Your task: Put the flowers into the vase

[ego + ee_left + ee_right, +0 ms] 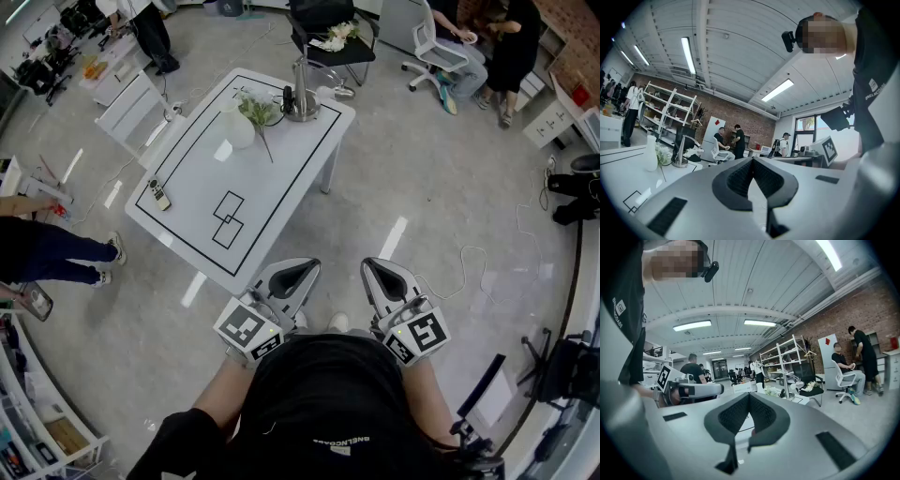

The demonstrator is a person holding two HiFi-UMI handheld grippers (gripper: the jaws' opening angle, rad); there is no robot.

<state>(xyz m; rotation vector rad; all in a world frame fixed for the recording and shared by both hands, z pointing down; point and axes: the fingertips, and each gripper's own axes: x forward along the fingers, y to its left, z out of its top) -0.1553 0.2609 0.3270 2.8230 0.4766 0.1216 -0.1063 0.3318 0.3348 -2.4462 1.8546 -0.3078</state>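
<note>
Left hand-held gripper (307,267), right hand-held gripper (371,264) closed, well short of flowers (258,111)

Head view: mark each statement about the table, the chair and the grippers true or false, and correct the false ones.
1. A white vase stands on the table. True.
2. The flowers are already in the vase. False: the flowers lie on the table beside it.
3. The left gripper and the right gripper are both shut and empty. True.
4. The black chair behind the table has nothing on it. False: a bunch of pale flowers lies on its seat.
5. A small handheld device lies near the table's left edge. True.
</note>
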